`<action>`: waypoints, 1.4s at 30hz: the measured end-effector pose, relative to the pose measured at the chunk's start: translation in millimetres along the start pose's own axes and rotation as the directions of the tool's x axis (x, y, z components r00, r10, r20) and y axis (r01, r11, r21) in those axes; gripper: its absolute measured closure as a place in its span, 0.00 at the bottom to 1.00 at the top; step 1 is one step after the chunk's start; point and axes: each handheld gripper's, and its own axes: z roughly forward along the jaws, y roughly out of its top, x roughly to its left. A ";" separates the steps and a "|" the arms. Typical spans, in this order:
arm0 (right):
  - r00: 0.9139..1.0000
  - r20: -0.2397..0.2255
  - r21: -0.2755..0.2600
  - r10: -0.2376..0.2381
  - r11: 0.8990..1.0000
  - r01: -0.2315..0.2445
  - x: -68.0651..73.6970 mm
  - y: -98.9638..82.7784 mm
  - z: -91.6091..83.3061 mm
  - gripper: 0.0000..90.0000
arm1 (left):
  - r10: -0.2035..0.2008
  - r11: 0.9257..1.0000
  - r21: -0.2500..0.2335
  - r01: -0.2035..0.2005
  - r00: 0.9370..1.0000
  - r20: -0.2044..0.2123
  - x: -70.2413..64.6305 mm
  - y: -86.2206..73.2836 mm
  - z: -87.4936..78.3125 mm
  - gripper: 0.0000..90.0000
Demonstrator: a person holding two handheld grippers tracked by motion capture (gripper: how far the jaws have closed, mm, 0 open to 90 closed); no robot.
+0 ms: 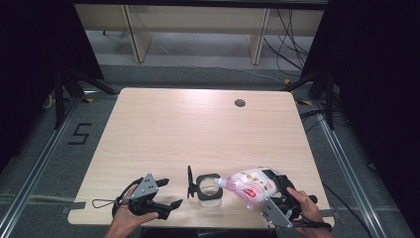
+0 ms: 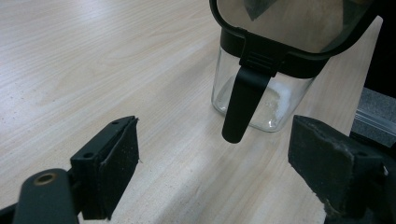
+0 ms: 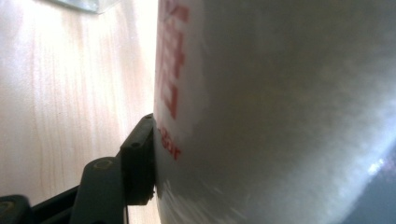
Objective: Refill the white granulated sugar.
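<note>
A clear square jar [image 1: 209, 190] with a black rim stands near the table's front edge, its hinged lid [image 1: 189, 181] flipped up on its left side. My right gripper [image 1: 275, 191] is shut on a white and pink printed bag [image 1: 250, 185], tilted so its open corner hangs over the jar's mouth. In the right gripper view the bag [image 3: 280, 102] presses against the left pad [image 3: 140, 158]. My left gripper [image 1: 166, 193] rests open on the table left of the jar. In the left gripper view the jar [image 2: 261, 88] and its black latch [image 2: 243, 100] lie beyond the wide-apart pads [image 2: 119, 158].
The pale wooden table [image 1: 198, 129] has a round cable hole [image 1: 240, 103] at the back right. Black stands and cables sit on the floor to both sides, and wooden furniture legs stand behind the table.
</note>
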 end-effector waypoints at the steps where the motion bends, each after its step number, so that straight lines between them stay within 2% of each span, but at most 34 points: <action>1: 1.000 -0.001 0.010 0.011 1.000 -0.011 2.0 0.8 0.3 0.43 | 0.002 1.000 0.001 -0.002 1.000 0.000 0.2 0.0 -0.3 0.18; 3: 1.000 0.008 0.019 -0.026 0.999 0.025 2.9 2.6 0.6 0.43 | 0.013 1.000 -0.001 -0.013 1.000 -0.001 1.0 0.6 -0.7 0.18; 4: 0.986 0.012 0.033 -0.165 0.986 0.164 -3.7 2.9 1.0 0.43 | 0.014 1.000 -0.001 -0.014 1.000 -0.003 1.0 0.8 -0.9 0.18; 5: 0.990 0.021 0.053 -0.143 0.989 0.141 -0.1 3.2 0.7 0.43 | 0.013 1.000 0.001 -0.013 1.000 -0.005 0.6 0.7 -1.1 0.18; 7: 0.979 0.026 0.050 -0.202 0.978 0.201 -1.2 5.2 2.3 0.43 | 0.005 1.000 0.001 -0.005 1.000 -0.001 0.2 0.3 -0.4 0.18; 9: 0.988 0.025 0.089 -0.150 0.985 0.148 4.5 4.5 1.9 0.43 | 0.006 1.000 0.000 -0.006 1.000 0.001 0.0 0.7 -0.3 0.18; 10: 0.986 0.030 0.097 -0.165 0.982 0.161 4.8 4.8 2.6 0.43 | 0.002 1.000 0.000 -0.002 1.000 -0.001 -0.4 0.8 -0.5 0.18; 12: 0.972 0.039 0.100 -0.233 0.969 0.228 3.8 5.3 4.9 0.43 | 0.011 1.000 -0.001 -0.011 1.000 0.000 0.9 0.9 -0.3 0.18; 13: 0.959 0.052 0.102 -0.278 0.957 0.271 3.4 5.0 5.8 0.43 | 0.018 1.000 0.000 -0.018 1.000 0.000 1.2 1.0 -0.5 0.18; 14: 0.939 0.056 0.089 -0.338 0.939 0.333 0.9 6.1 7.3 0.43 | 0.016 1.000 0.000 -0.016 1.000 0.000 1.1 1.0 -0.4 0.18; 15: 0.924 0.056 0.098 -0.378 0.923 0.372 -0.2 7.2 7.5 0.43 | 0.018 1.000 -0.001 -0.018 1.000 0.004 1.1 1.1 -0.2 0.18; 16: 0.921 0.055 0.101 -0.385 0.920 0.378 0.5 6.9 8.3 0.43 | 0.004 1.000 -0.003 -0.004 1.000 0.003 0.1 0.9 0.0 0.18; 18: 0.941 0.063 0.135 -0.333 0.937 0.323 5.9 4.5 7.6 0.44 | 0.012 1.000 -0.001 -0.012 1.000 0.002 0.3 1.1 -0.2 0.17; 19: 0.915 0.070 0.120 -0.398 0.914 0.388 1.6 6.6 8.8 0.44 | 0.005 1.000 -0.002 -0.005 1.000 0.002 0.2 0.9 0.0 0.18; 20: 0.926 0.084 0.137 -0.369 0.924 0.356 4.5 5.5 7.5 0.44 | 0.004 1.000 -0.002 -0.004 1.000 0.001 0.3 0.9 0.0 0.18; 22: 0.913 0.077 0.152 -0.400 0.910 0.385 3.6 7.2 7.4 0.44 | 0.035 0.999 0.000 -0.035 0.999 0.001 2.2 1.6 -0.5 0.17; 23: 0.915 0.079 0.166 -0.395 0.911 0.379 5.0 7.3 7.1 0.44 | 0.029 1.000 0.000 -0.029 1.000 -0.002 1.9 1.3 -0.4 0.18; 24: 0.887 0.090 0.155 -0.453 0.886 0.437 1.9 10.2 7.9 0.44 | 0.018 1.000 0.001 -0.018 1.000 -0.005 1.3 1.0 -0.4 0.17; 26: 0.877 0.099 0.162 -0.471 0.877 0.452 1.0 11.7 7.1 0.44 | 0.006 1.000 -0.005 -0.006 1.000 -0.008 1.2 0.9 -0.2 0.18; 27: 0.891 0.103 0.156 -0.441 0.892 0.424 2.8 10.9 7.7 0.44 | 0.020 1.000 -0.004 -0.020 1.000 -0.009 2.0 1.5 -0.9 0.18; 28: 0.901 0.105 0.139 -0.421 0.903 0.406 4.1 10.5 9.4 0.44 | -0.004 1.000 -0.014 0.004 1.000 -0.005 1.1 1.0 -0.3 0.17; 29: 0.883 0.118 0.140 -0.454 0.888 0.438 2.1 12.4 8.7 0.44 | -0.008 1.000 -0.012 0.008 1.000 -0.010 0.8 0.9 -0.9 0.17; 31: 0.881 0.122 0.142 -0.457 0.887 0.440 2.3 13.7 8.2 0.44 | 0.007 1.000 -0.011 -0.007 1.000 -0.015 2.2 1.2 -1.5 0.17; 32: 0.877 0.125 0.143 -0.464 0.883 0.447 2.0 14.6 8.1 0.44 | 0.004 1.000 -0.013 -0.004 1.000 -0.015 2.2 1.1 -1.5 0.18; 33: 0.886 0.114 0.157 -0.449 0.889 0.431 3.2 14.9 7.3 0.45 | 0.004 1.000 -0.016 -0.004 1.000 -0.010 2.5 0.9 -1.3 0.18; 34: 0.877 0.138 0.138 -0.460 0.886 0.443 2.8 15.0 8.2 0.45 | 0.004 1.000 -0.015 -0.005 1.000 -0.010 2.4 0.9 -1.5 0.18; 35: 0.868 0.138 0.145 -0.476 0.877 0.458 1.6 16.5 7.5 0.45 | 0.006 1.000 -0.015 -0.007 1.000 -0.009 2.5 0.8 -1.6 0.18; 36: 0.895 0.142 0.152 -0.422 0.903 0.402 5.2 14.5 7.0 0.45 | 0.005 1.000 -0.016 -0.005 1.000 -0.010 2.5 0.8 -1.6 0.17; 37: 0.881 0.130 0.159 -0.456 0.886 0.435 2.4 16.9 6.3 0.45 | 0.021 1.000 -0.016 -0.021 1.000 -0.008 3.9 1.2 -1.3 0.17; 38: 0.870 0.152 0.136 -0.470 0.881 0.452 1.4 16.2 7.3 0.45 | 0.020 1.000 -0.012 -0.020 1.000 -0.013 3.6 1.1 -1.5 0.18; 39: 0.855 0.151 0.136 -0.497 0.867 0.480 -0.4 17.6 6.9 0.45 | 0.019 1.000 -0.012 -0.019 1.000 -0.012 3.5 1.0 -1.4 0.17; 40: 0.855 0.135 0.160 -0.501 0.862 0.480 -0.8 19.3 4.8 0.45 | 0.020 1.000 -0.011 -0.020 1.000 -0.012 3.4 1.0 -1.4 0.18; 41: 0.856 0.133 0.160 -0.499 0.863 0.479 -1.1 19.5 4.6 0.45 | 0.016 1.000 -0.012 -0.016 1.000 -0.012 3.1 1.0 -1.4 0.17; 42: 0.853 0.147 0.145 -0.501 0.864 0.483 -1.6 18.9 5.0 0.45 | 0.015 1.000 -0.011 -0.015 1.000 -0.013 3.1 1.1 -1.4 0.17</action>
